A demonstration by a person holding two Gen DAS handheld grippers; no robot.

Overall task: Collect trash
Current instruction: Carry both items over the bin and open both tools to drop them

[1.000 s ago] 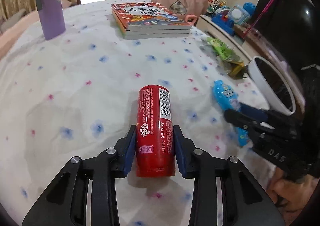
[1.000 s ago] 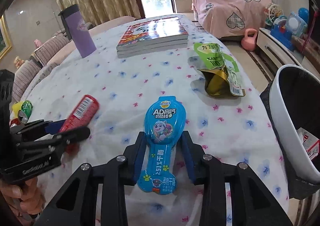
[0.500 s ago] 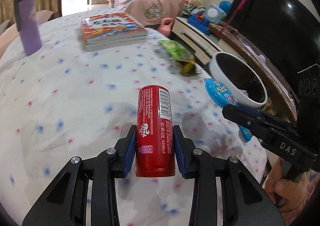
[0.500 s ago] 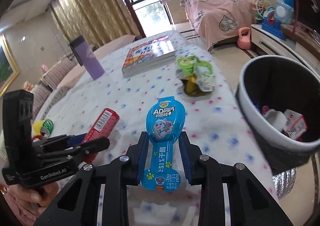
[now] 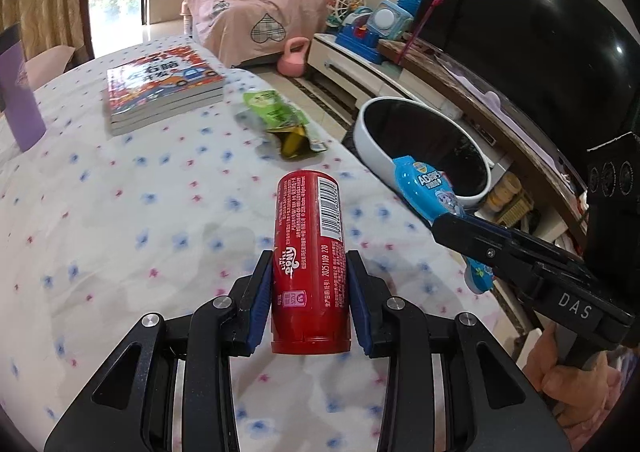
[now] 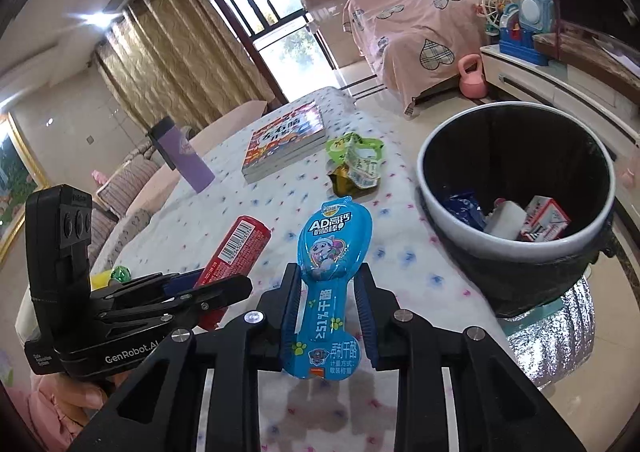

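The left gripper [image 5: 308, 302] has its jaws closed on the lower part of a red can [image 5: 309, 252], held above the counter [image 5: 120, 212], which is covered in a dotted cloth. The right gripper [image 6: 326, 310] has its jaws clamped on the narrow neck of a blue wrapper [image 6: 330, 272], held up near the counter's right edge, beside the trash bin [image 6: 516, 248] on the floor. A green wrapper [image 5: 280, 120] lies by that edge, near a stack of books [image 5: 160, 86].
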